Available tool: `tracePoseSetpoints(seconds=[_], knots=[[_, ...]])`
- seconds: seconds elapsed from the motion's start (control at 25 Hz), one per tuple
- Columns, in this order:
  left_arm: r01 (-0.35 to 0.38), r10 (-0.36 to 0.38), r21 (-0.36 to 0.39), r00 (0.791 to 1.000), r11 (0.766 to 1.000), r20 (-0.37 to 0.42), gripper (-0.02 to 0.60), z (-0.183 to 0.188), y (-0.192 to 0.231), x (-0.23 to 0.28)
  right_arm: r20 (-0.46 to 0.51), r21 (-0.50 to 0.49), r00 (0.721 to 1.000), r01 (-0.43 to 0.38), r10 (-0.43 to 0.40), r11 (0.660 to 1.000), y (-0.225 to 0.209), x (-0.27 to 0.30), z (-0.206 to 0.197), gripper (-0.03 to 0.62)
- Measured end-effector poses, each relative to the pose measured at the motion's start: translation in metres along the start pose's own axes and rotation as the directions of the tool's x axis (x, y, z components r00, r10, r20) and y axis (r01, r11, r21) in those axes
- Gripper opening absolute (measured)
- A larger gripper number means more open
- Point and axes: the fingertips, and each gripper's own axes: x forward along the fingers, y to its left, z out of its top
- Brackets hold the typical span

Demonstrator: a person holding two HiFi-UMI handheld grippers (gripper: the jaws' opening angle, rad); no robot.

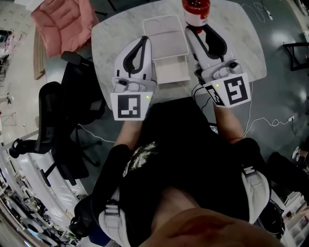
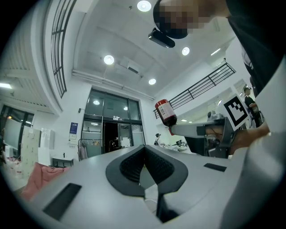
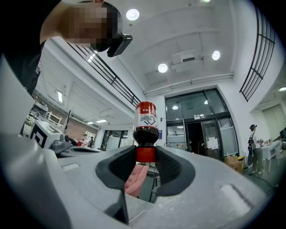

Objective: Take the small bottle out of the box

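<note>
Two fingers [image 3: 170, 167] clamp the small bottle [image 3: 145, 120].

one bottle [image 1: 196, 13], one box [image 1: 164, 36], two tongs [image 1: 143, 42] [image 1: 200, 29], one table [image 1: 241, 38].

Glossy clear plastic on small bottle [image 3: 145, 118], smooth red plastic cap, shiny printed label. Matt grey moulded plastic shells on left gripper [image 2: 144, 152] and right gripper [image 3: 145, 154], black ribbed rubbery pads [image 3: 167, 169]. Matt black-and-white print on marker cubes [image 1: 130, 106]. White, matt, smooth box [image 1: 171, 71], thin plastic or card, cannot tell which. Pale marbled table [image 1: 111, 43], smooth, faint sheen. Soft matt pink quilted cloth [image 1: 63, 19]. Matt plastic and fabric on black chair [image 1: 53, 125]. Grey floor [image 1: 270, 48], smooth, slight shine.
</note>
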Motion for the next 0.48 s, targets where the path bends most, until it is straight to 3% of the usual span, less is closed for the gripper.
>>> tracePoseSetpoints(seconds=[0.48], knots=[[-0.003, 0.003, -0.014, 1.000, 1.000, -0.023, 0.014, -0.0089, -0.0035, 0.0070, -0.013, 0.016, 1.000, -0.002, 0.002, 1.000, -0.0061, 0.0012, -0.0066, 0.132]])
